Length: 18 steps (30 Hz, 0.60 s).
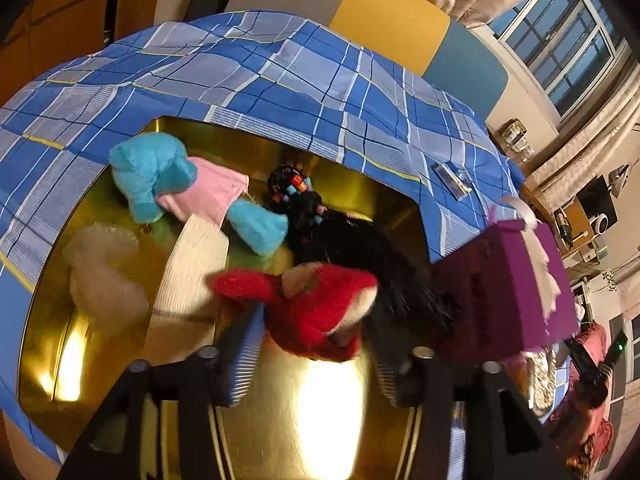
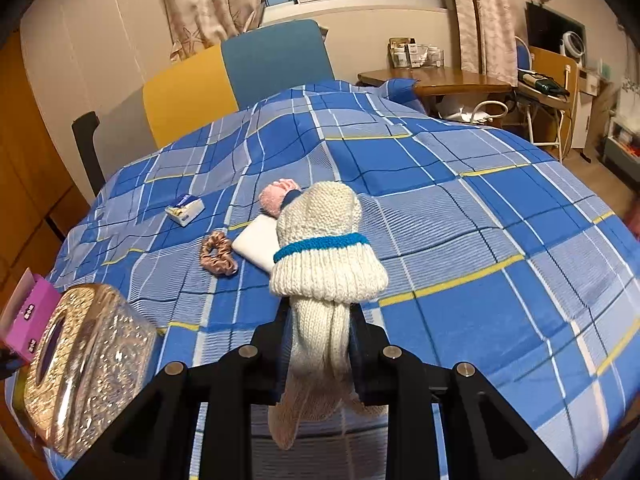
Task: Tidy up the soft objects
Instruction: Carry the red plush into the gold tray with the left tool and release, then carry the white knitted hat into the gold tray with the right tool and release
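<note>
Left hand-held gripper [image 1: 316,360], released, drops red plush [image 1: 316,312] into gold tray [image 1: 280,420]; right hand-held gripper [image 2: 320,344] grasps knitted mitten [image 2: 326,248], apparently next for sorting.

tray [image 1: 120,360] on bed [image 1: 280,80] | plush toy [image 1: 316,312] in tray, wig [image 1: 352,248] behind | box [image 1: 516,288] rt

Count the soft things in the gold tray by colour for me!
In the gold tray:
Blue and pink: 1, plush toy
Red: 1, fuzzy toy
Black: 1, hairy wig-like thing
White or cream: 2, frilly piece, ribbed cloth
Total: 5
</note>
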Each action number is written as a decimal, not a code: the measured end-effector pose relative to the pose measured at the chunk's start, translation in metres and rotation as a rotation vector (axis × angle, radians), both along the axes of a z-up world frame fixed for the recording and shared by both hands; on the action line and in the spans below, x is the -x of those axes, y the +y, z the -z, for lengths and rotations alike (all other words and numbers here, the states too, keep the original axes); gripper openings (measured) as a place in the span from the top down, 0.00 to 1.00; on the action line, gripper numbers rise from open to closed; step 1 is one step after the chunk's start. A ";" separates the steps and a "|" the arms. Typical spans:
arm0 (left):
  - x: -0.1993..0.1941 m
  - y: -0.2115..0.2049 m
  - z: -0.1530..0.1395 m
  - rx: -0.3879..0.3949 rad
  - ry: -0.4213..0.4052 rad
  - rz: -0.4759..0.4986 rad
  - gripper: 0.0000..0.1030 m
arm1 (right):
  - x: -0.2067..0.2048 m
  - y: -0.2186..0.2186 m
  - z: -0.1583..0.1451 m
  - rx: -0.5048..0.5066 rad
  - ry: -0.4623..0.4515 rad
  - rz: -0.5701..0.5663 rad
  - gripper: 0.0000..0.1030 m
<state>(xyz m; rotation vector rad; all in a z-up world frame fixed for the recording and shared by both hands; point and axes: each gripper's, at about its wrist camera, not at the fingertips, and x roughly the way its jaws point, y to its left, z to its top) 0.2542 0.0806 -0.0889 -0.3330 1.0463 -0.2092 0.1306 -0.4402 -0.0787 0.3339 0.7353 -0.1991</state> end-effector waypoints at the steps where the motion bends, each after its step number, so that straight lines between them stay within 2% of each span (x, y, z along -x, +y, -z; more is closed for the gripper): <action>1: -0.004 0.000 0.003 0.001 0.010 0.003 0.34 | 0.002 0.004 0.000 0.003 0.002 -0.001 0.75; 5: -0.007 0.004 0.003 0.059 0.008 0.007 0.32 | 0.011 0.026 -0.004 0.029 0.007 -0.028 0.75; 8: 0.002 0.012 -0.008 0.067 -0.044 -0.021 0.32 | 0.015 0.041 -0.015 0.034 -0.003 -0.044 0.75; 12: 0.024 0.028 -0.021 0.068 -0.081 -0.071 0.32 | 0.015 0.066 -0.043 0.066 -0.034 -0.067 0.75; 18: 0.058 0.054 -0.035 0.055 -0.154 -0.095 0.32 | 0.012 0.120 -0.098 0.108 -0.157 -0.169 0.75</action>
